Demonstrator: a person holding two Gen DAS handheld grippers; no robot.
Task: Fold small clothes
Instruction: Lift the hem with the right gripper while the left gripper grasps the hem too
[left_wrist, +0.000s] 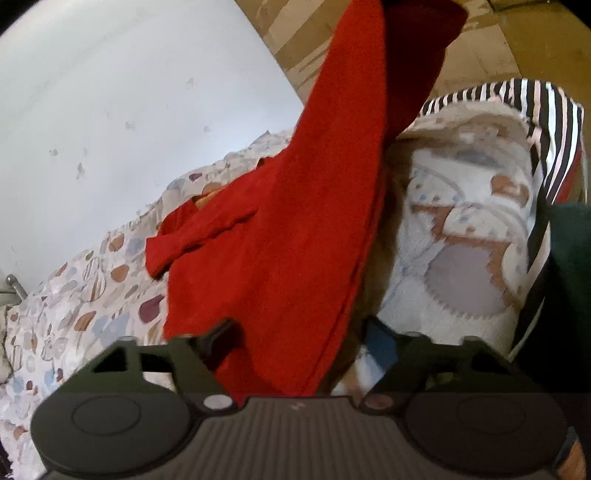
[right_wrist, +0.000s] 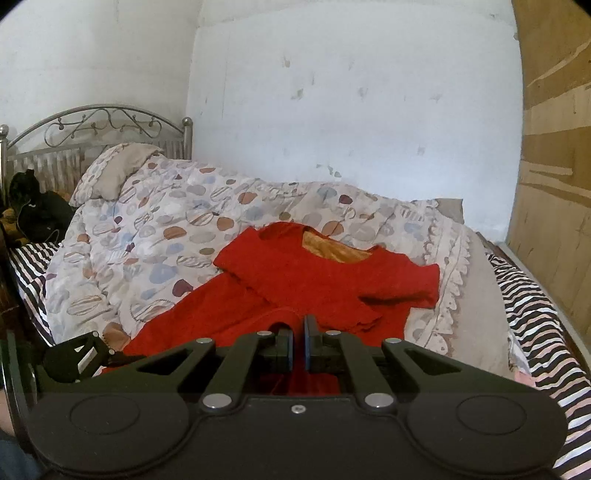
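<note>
Left wrist view: the left gripper (left_wrist: 295, 339) is seen nearest, with its jaws standing apart; a hanging fold of the red garment (left_wrist: 288, 221) drops between them, and it cannot be told whether the pads press on the cloth. The garment is drawn upward and to the right out of the top of the frame, while a sleeve and the neckline lie spread to the left on the patterned quilt (left_wrist: 74, 302). To the right of the cloth a bunched part of the same quilt is seen, edged by a black-and-white striped sheet (left_wrist: 554, 147). Beyond these, a white wall (left_wrist: 129, 110) and a brown board (left_wrist: 517, 44) are visible. In the right wrist view, the right gripper (right_wrist: 298, 339) is shown with its jaws brought fully together, and a thin edge of the red garment (right_wrist: 317, 280) is pinched between the pads, red cloth being visible just under and behind them. At the lower left of that view the tip of the left gripper (right_wrist: 79, 356) is found beside the garment's near edge. The garment is laid across the quilt (right_wrist: 155, 229), its neckline turned away and an orange lining showing inside it. Farther back, a pillow (right_wrist: 114, 173), a dark bundle (right_wrist: 37, 210) and a metal headboard (right_wrist: 103, 122) are set against the wall.
</note>
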